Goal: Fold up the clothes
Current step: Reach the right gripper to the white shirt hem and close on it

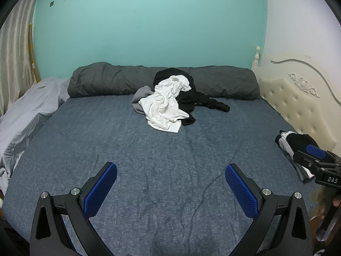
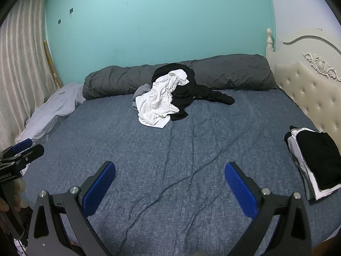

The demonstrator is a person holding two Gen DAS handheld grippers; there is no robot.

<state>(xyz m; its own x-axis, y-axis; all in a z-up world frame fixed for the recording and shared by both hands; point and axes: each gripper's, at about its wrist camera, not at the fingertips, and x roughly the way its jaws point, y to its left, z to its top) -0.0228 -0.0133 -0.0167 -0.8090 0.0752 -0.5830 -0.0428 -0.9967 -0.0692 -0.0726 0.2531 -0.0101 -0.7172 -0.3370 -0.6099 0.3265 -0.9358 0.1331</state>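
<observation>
Both tools are held over the near part of a bed (image 1: 149, 160) covered by a blue-grey sheet. The left gripper (image 1: 170, 183) is seen with its jaws spread wide and nothing between its blue pads (image 1: 100, 189). The right gripper (image 2: 170, 183) is likewise spread wide and empty.

An unfolded heap of clothes (image 1: 170, 100) is found on the far side of the bed, resting against a rolled dark grey quilt (image 1: 110, 81) that lies along the bed's far edge below a teal wall (image 1: 149, 21). In the heap, a white shirt (image 2: 157, 100) is draped over black garments (image 2: 191, 91), and a grey piece is partly hidden beneath.

A folded stack (image 2: 315, 160) of black and white clothes is placed at the bed's right edge, just beside the cream headboard (image 2: 309, 89).
</observation>
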